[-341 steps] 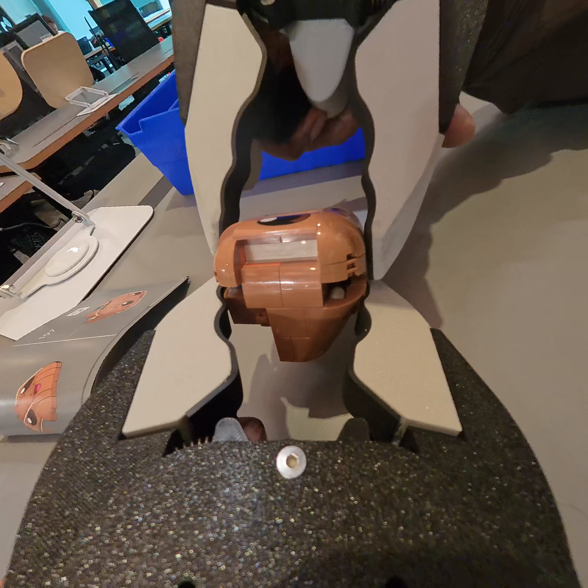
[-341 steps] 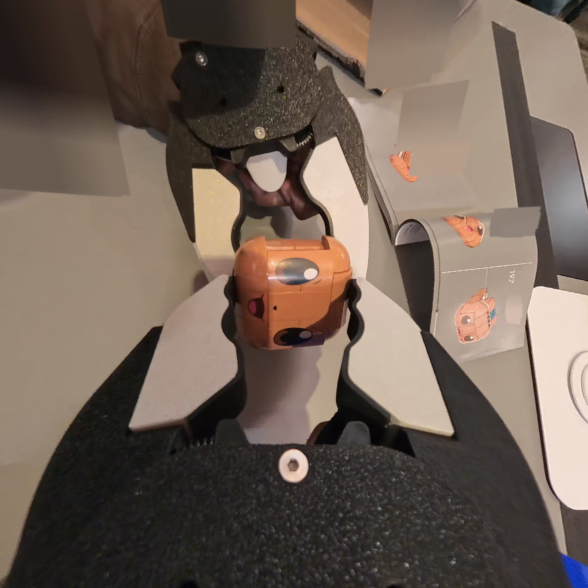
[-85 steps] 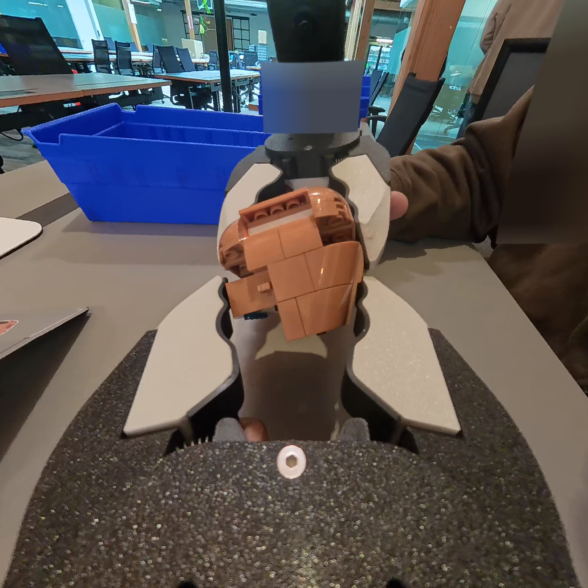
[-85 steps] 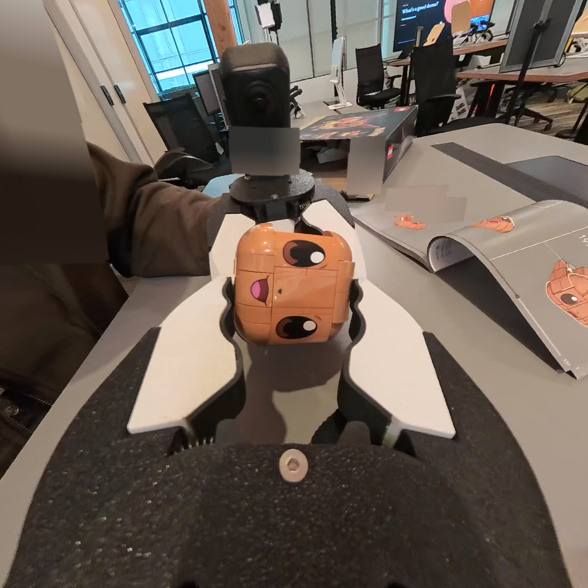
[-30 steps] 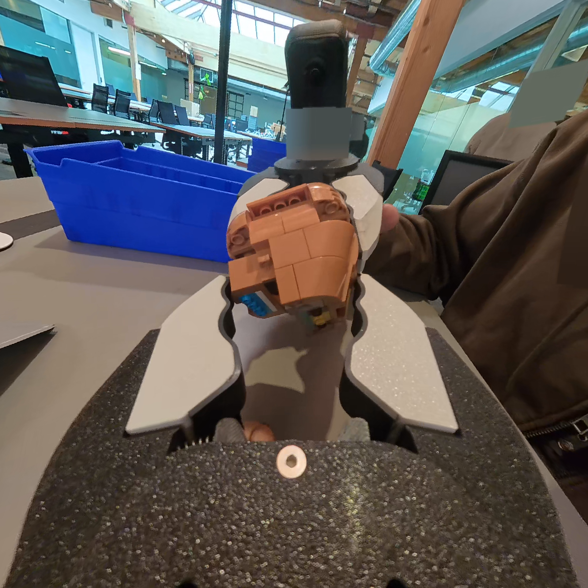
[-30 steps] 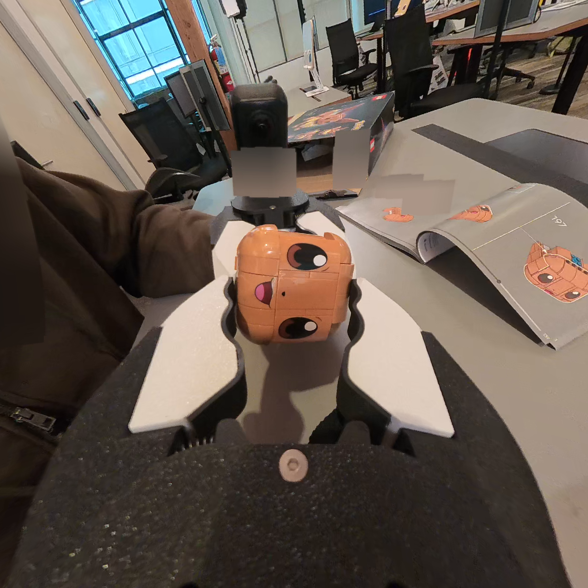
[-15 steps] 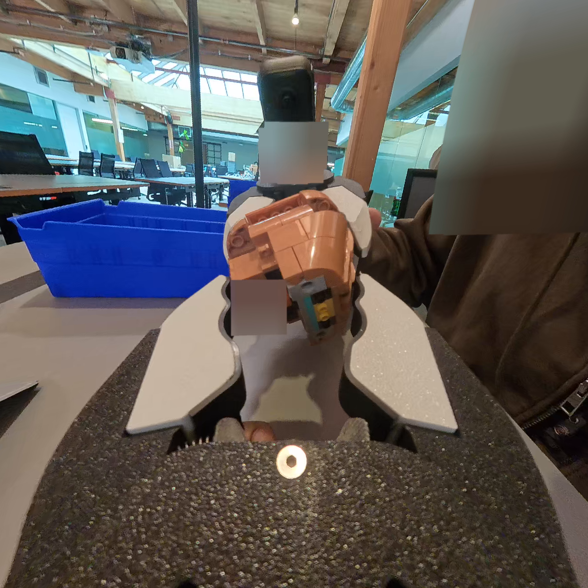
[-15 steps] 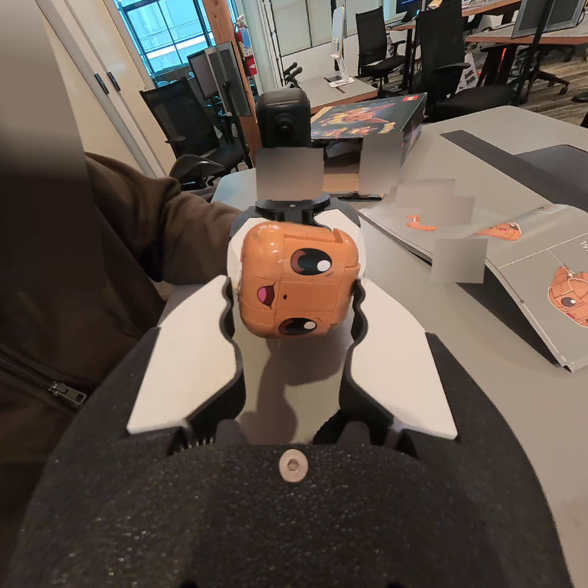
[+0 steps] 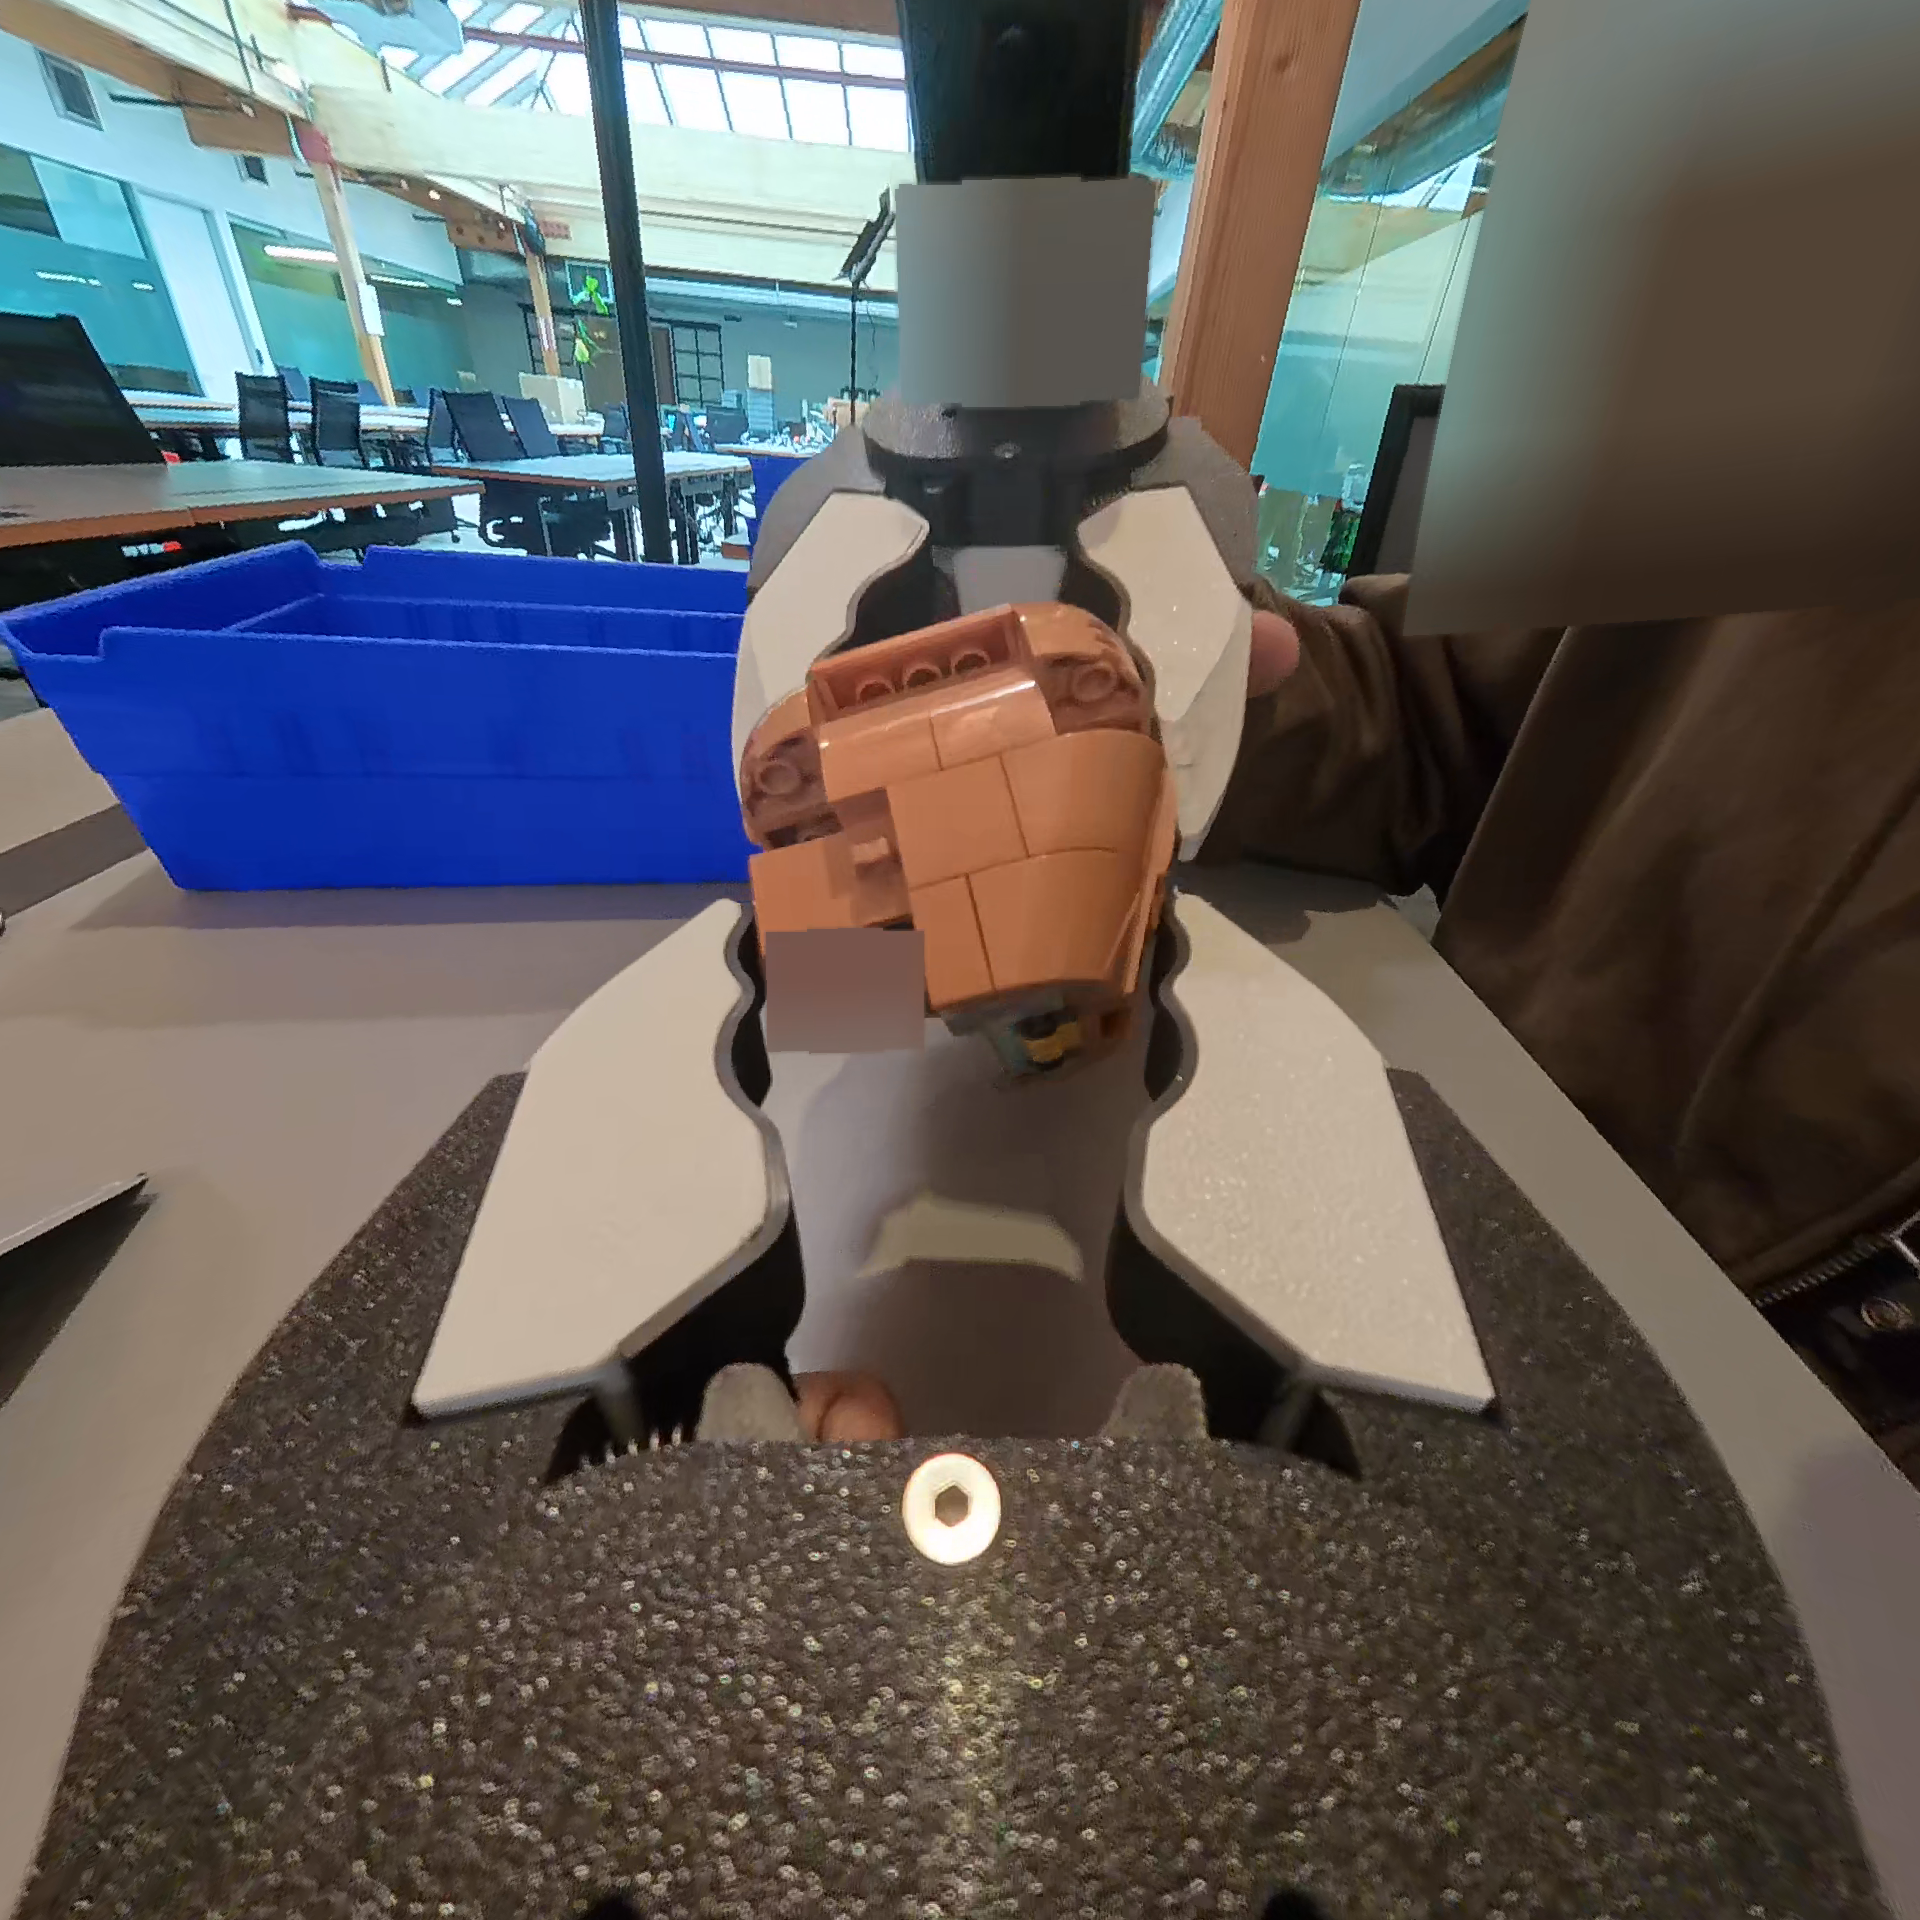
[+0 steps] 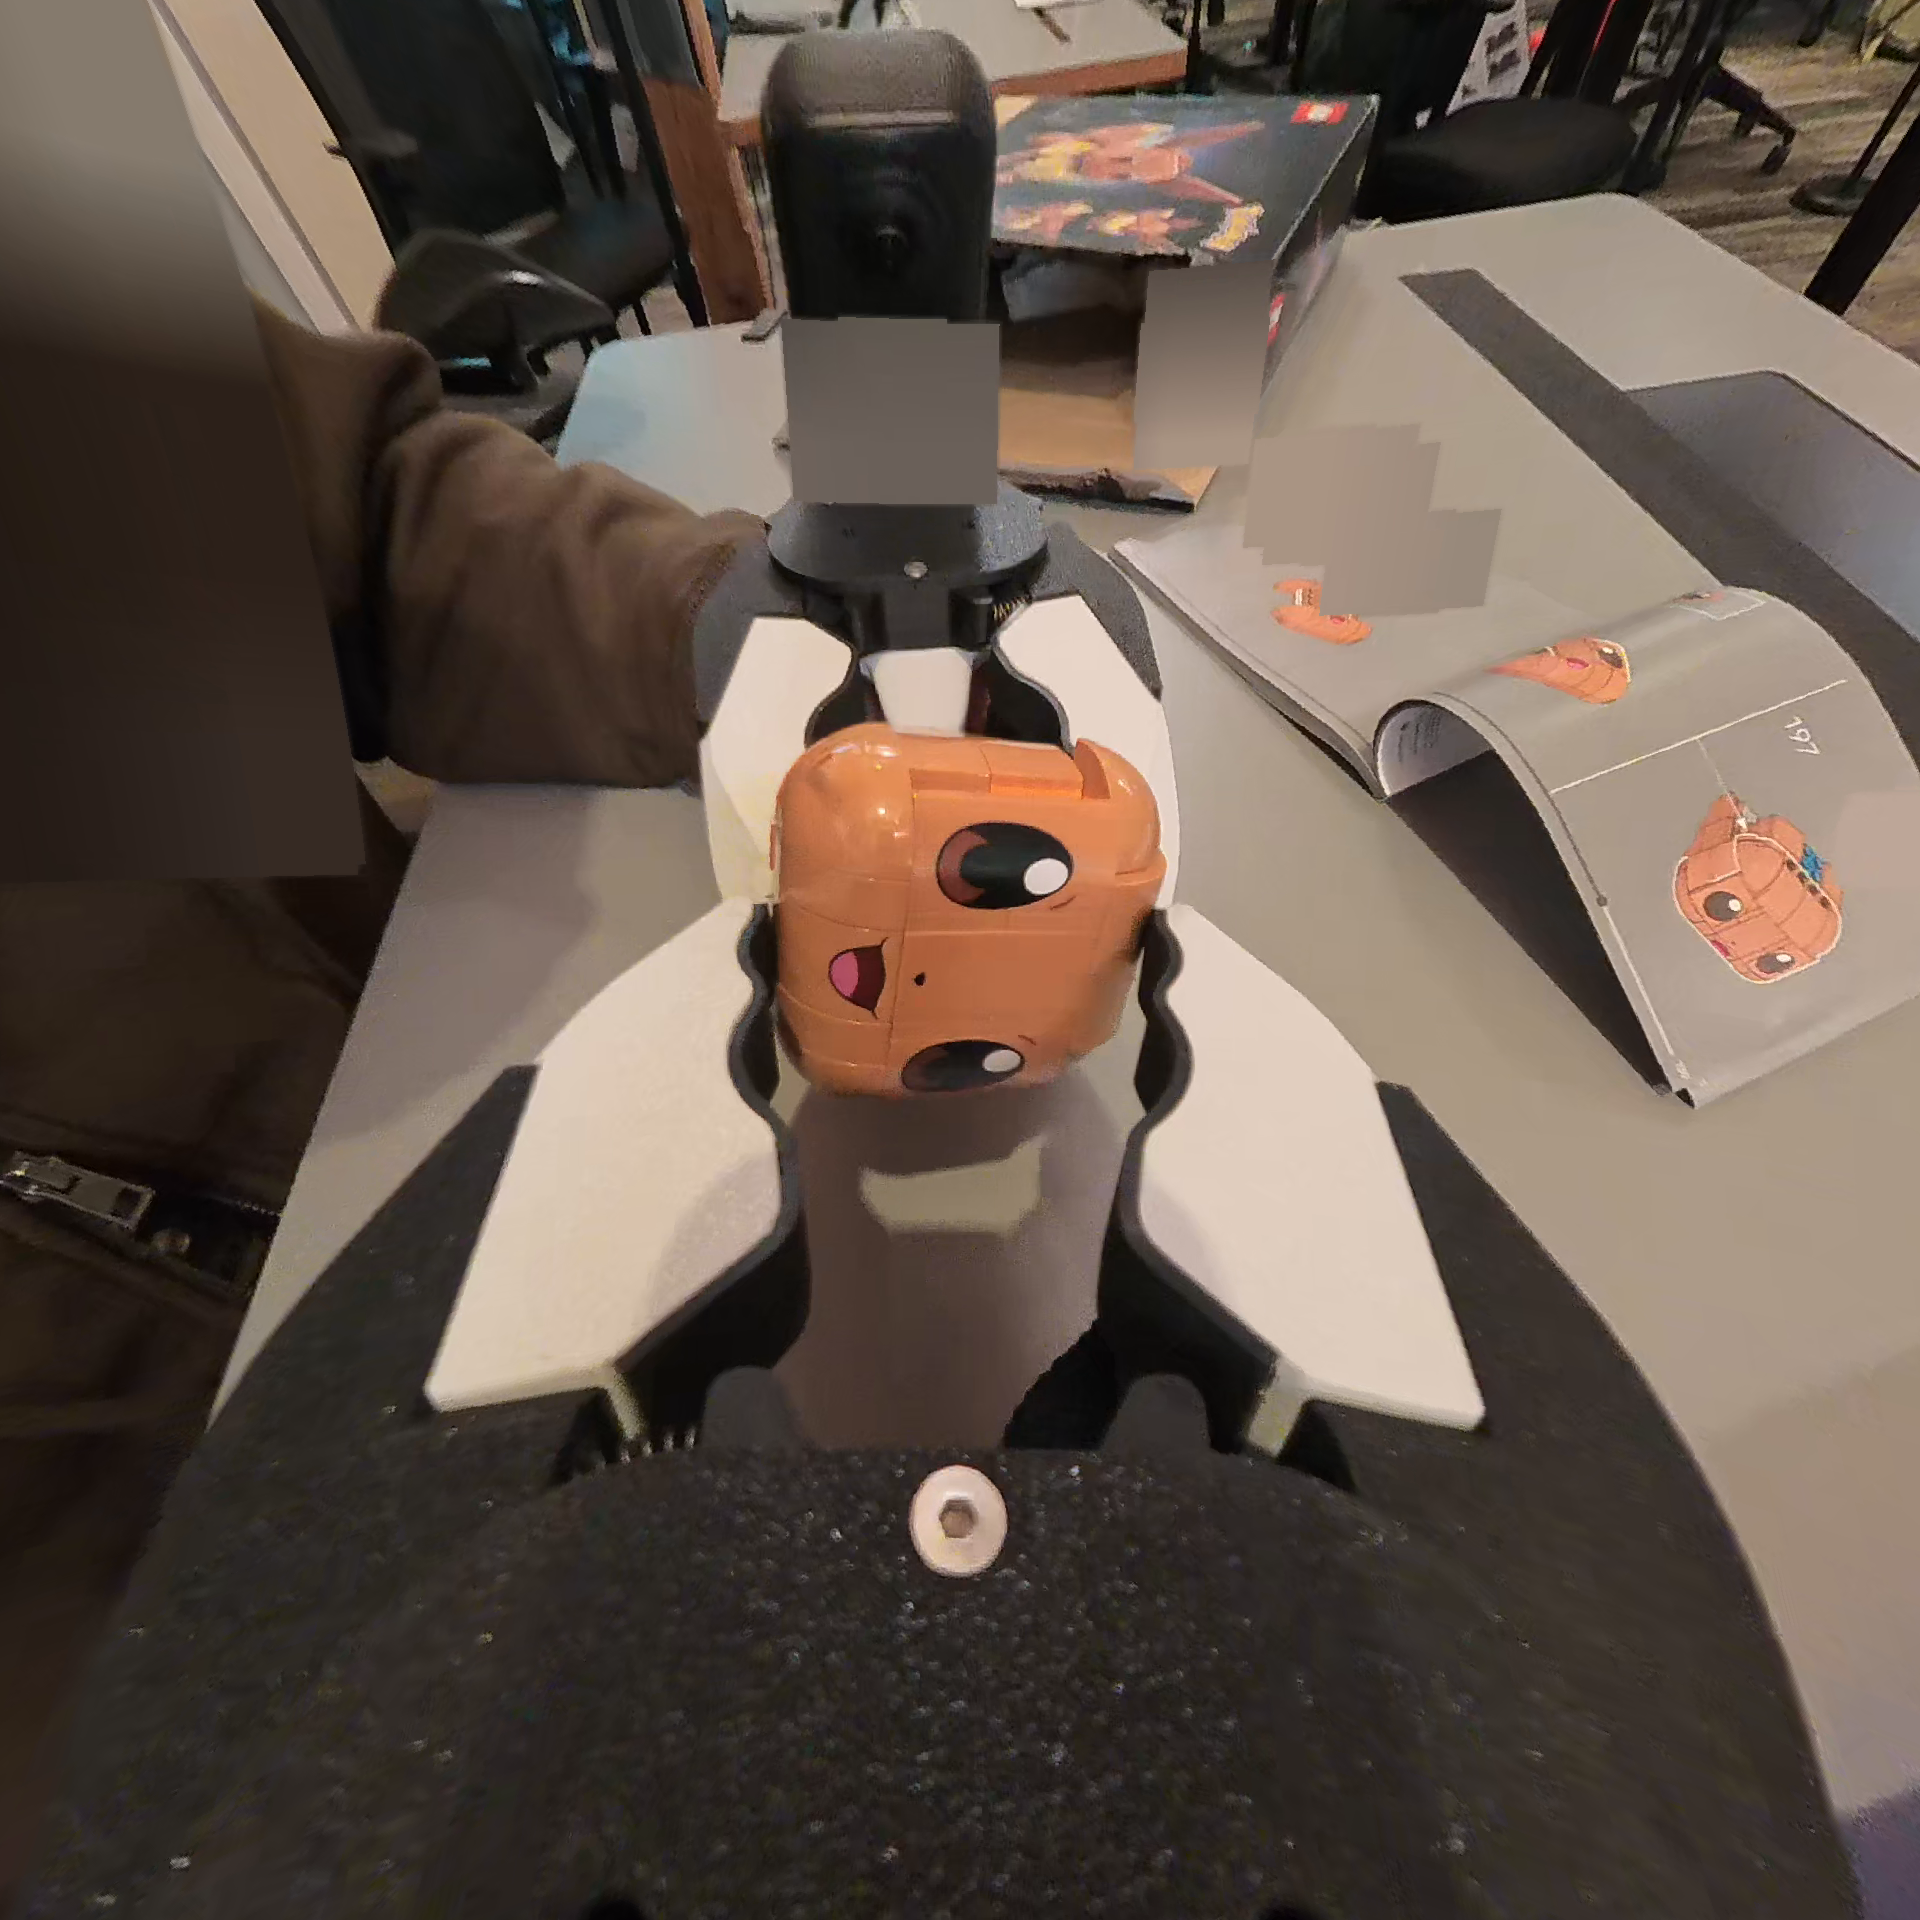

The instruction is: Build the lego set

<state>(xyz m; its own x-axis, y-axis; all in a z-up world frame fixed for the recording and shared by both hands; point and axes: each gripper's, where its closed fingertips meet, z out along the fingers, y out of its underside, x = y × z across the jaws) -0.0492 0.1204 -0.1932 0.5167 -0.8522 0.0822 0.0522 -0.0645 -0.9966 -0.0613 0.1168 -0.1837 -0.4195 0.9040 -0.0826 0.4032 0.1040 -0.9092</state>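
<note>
Here, both tools meet tip to tip above the grey surface [image 9: 312, 1018], and an orange brick head [image 10: 961, 920] sits between them, clear of the surface. In the right wrist view the right tool [image 10: 958, 987] has its white fingers [image 10: 644, 1164] pressed against the head's two sides, gripping it; the face points toward the camera and is turned sideways, with one eye at 1 o'clock, the other at 5 o'clock and the mouth at 9 o'clock. The left tool [image 9: 951, 997] comes in from 12 o'clock of that view, and its fingers [image 9: 1288, 1195] close on the head's far part, so it grips the head too. In the left wrist view the head's back shows: rounded orange plates, exposed studs along the top, and a small yellow and blue piece underneath at 6 o'clock. A brown sleeve [image 10: 499, 603] reaches behind the left tool. An open instruction booklet [image 10: 1621, 769] lies on the surface at 3 o'clock of the right view, with the set's box [image 10: 1164, 177] at 12 o'clock. A blue bin [image 9: 395, 717] stands at 9 o'clock of the left view.
</note>
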